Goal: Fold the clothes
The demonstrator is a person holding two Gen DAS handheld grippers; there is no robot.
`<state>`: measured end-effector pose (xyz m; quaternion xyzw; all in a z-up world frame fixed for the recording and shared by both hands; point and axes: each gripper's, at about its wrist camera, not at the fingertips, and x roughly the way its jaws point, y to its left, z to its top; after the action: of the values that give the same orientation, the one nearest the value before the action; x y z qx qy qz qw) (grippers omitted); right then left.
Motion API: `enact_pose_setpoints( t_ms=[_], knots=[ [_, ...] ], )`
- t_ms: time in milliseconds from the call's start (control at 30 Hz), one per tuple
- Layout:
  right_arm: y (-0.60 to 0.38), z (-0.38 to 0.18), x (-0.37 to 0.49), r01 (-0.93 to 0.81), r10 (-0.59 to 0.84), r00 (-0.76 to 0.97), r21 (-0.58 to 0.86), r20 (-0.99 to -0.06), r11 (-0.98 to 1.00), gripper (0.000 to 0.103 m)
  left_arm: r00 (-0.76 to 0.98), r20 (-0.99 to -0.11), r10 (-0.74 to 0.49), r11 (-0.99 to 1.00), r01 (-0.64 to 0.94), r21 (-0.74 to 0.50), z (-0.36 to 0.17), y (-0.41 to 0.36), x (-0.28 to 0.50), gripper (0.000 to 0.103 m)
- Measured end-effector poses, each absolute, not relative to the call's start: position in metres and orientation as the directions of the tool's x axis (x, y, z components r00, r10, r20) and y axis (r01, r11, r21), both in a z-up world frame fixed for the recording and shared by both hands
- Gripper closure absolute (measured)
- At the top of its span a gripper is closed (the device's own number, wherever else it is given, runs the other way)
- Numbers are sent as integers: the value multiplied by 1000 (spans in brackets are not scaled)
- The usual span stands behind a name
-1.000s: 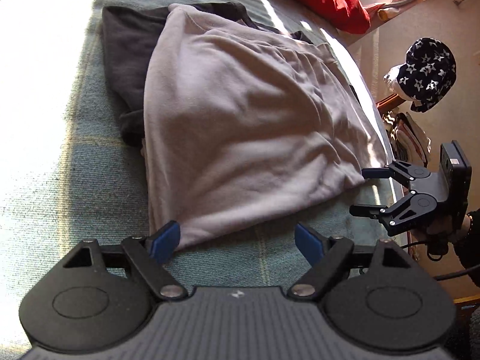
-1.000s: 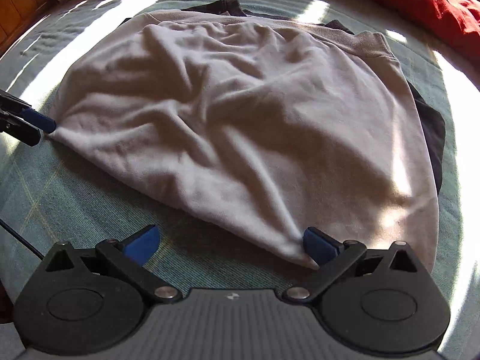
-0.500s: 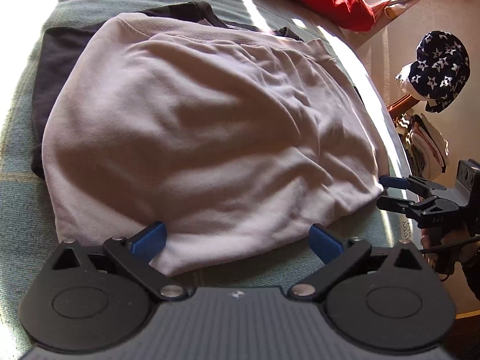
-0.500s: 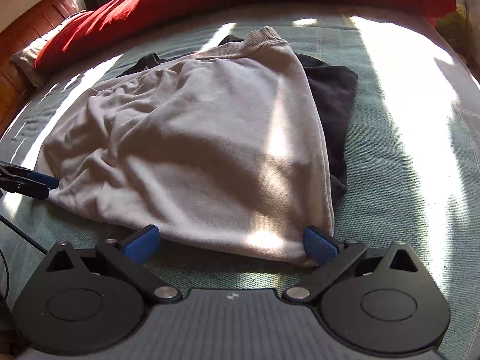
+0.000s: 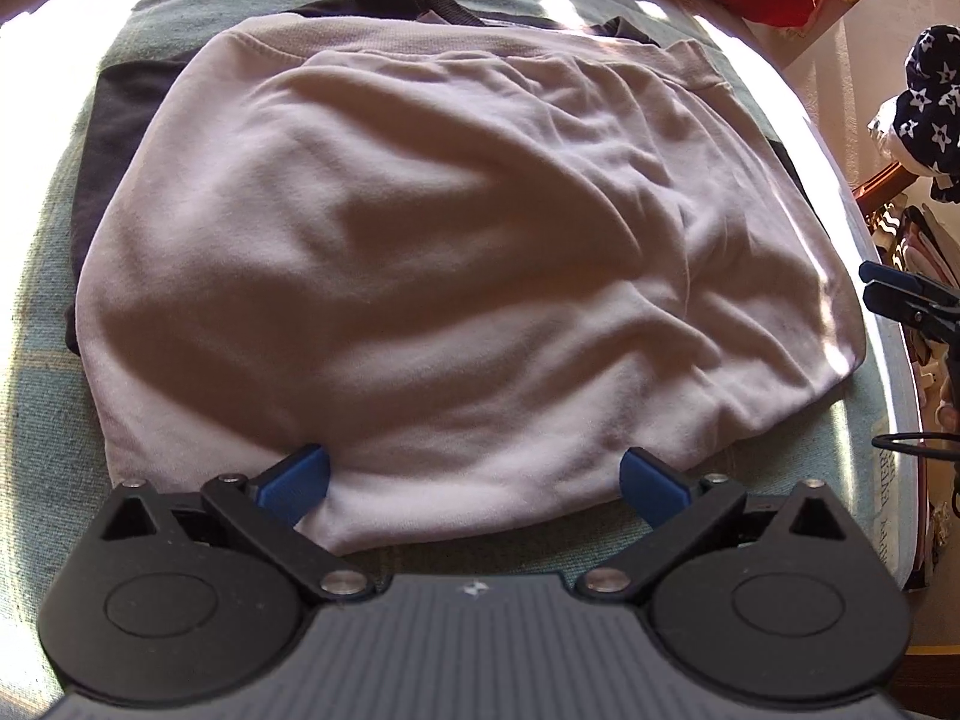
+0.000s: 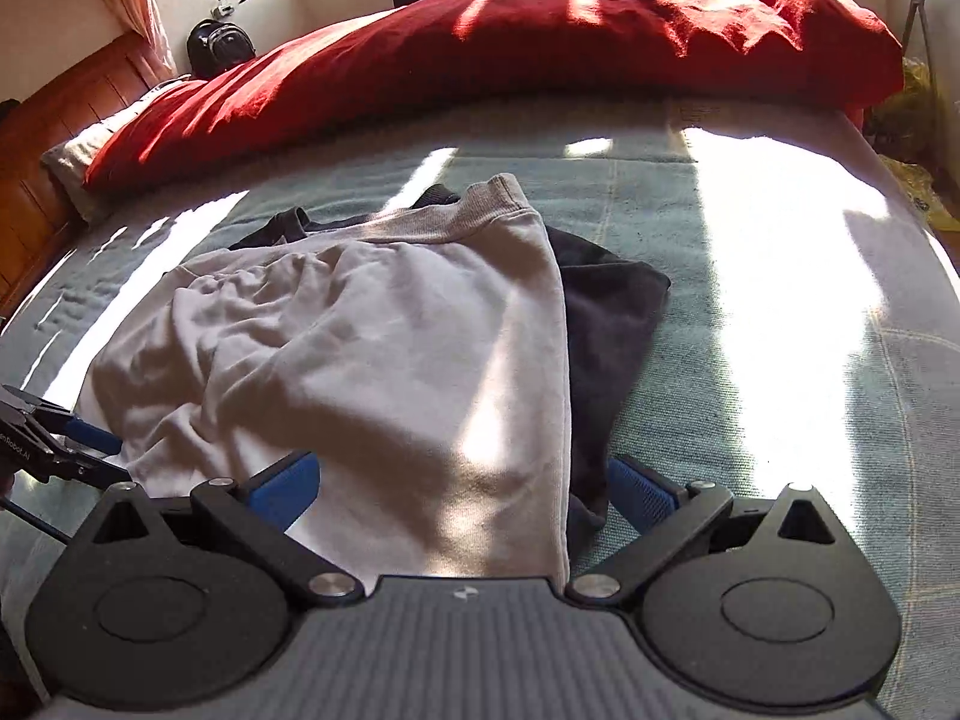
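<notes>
Grey garment (image 5: 456, 276): lying folded over dark garment (image 6: 606, 324) on bed (image 6: 750, 360). Left gripper (image 5: 474, 483): spreading wide over its near edge, pinching nothing. Right gripper (image 6: 462, 489): spreading wide, straddling its corner.

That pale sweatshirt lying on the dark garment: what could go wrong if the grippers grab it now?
1. The right gripper, jaws wide, straddles both the pale sweatshirt and the dark garment beneath, so it might pinch both layers.
2. The sweatshirt is wrinkled and bunched; folding now may trap creases.
3. The left gripper is open around the near hem only; a shallow bite could slip.
</notes>
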<state>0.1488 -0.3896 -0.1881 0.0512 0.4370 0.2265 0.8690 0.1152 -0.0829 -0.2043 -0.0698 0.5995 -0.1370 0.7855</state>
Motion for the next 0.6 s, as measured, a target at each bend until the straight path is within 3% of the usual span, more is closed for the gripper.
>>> enact_pose_setpoints(
  t_ms=[133,233,333,600],
  knots=[
    [-393,-214,168,-319,564,364,469,-742,823,0,237,-937,-257,960,170,-220,-204,-93,113,1],
    [-400,-214,149,-443,615,282,469,-736,764,0,212,-946,-246,961,178,-210,-201,-94,115,1],
    [-417,-209,151,-442,644,223,513,-731,736,0,191,-951,-242,965,145,-217,-197,-95,122,1],
    [-427,-223,206,-359,799,163,719,-579,595,0,203,-943,-266,955,192,-228,-169,-121,129,1]
  ],
)
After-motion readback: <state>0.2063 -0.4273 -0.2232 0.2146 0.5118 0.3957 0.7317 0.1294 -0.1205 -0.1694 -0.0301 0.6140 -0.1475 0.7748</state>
